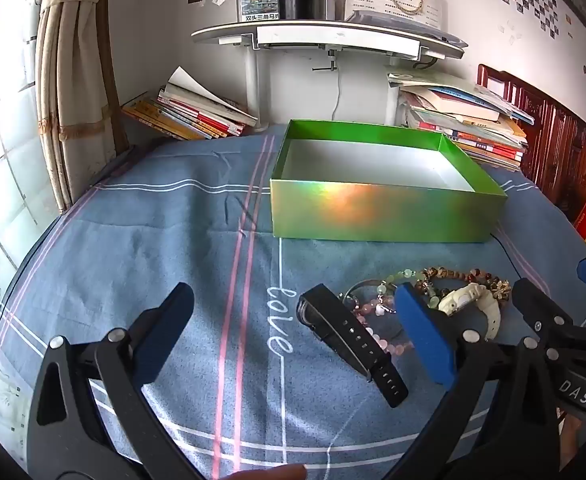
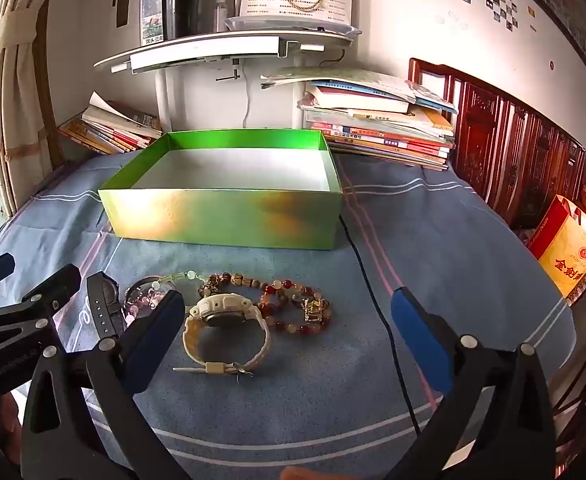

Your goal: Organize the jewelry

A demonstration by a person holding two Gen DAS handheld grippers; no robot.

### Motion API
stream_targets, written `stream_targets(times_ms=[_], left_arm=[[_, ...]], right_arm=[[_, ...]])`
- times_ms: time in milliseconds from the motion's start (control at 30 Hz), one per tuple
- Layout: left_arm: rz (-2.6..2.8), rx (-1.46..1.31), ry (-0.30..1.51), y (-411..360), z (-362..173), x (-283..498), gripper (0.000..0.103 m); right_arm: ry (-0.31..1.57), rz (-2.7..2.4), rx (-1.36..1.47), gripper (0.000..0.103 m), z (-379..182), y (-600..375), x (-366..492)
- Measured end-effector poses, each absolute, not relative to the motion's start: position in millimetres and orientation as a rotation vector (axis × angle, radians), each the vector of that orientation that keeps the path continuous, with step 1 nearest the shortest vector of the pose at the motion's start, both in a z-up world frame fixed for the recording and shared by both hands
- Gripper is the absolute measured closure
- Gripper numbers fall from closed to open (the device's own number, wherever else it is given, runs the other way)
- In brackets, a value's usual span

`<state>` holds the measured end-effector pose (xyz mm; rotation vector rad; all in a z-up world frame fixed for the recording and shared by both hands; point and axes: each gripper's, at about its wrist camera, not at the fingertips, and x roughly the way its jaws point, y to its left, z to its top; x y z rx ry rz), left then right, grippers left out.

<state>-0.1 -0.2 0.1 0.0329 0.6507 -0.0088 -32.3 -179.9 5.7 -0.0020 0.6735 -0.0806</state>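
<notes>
Both grippers, left gripper [image 1: 293, 334] and right gripper [image 2: 289, 330], are hovering with jaws spread; a glossy green rectangular box [image 2: 229, 216] is sitting beyond a white rubbery watch [image 2: 225, 328] and round-beaded bracelets [image 2: 293, 304].

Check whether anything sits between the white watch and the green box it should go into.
Partly: the bead bracelets lie on the cloth between the white watch and the green box, but flat. The box is open-topped and looks empty. The right hand-held gripper is open around the watch, unobstructed.

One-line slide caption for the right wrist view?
Open right claw hovers over white watch and beaded bracelets before the empty green box.
</notes>
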Motion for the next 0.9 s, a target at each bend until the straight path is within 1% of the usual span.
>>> stream_targets(times_ms=[900], left_arm=[[-0.009,0.033,0.651,4.9,-2.2,0.0,0.004]], right_arm=[[0.679,-0.07,0.019,0.003,2.7,-180.8,-32.7]])
